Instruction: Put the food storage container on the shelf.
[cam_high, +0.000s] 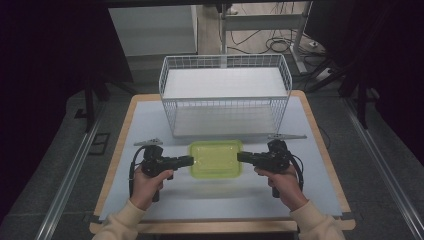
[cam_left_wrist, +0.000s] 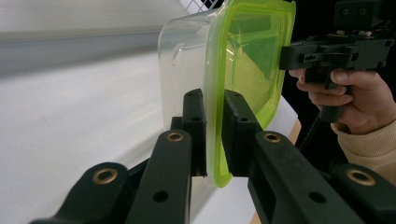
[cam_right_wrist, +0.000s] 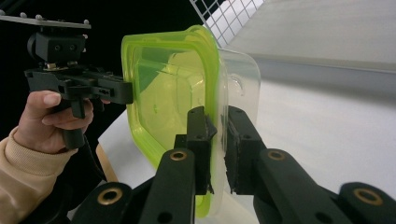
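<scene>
Now container (cam_high: 215, 158) rim between both jaws

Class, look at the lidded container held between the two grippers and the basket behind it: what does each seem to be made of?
Container body: clear, glossy, probably plastic; the table shows through it. Lid: translucent lime-green, likely plastic, shiny with highlights. Basket: white-coated wire, probably metal, in an open grid.
</scene>
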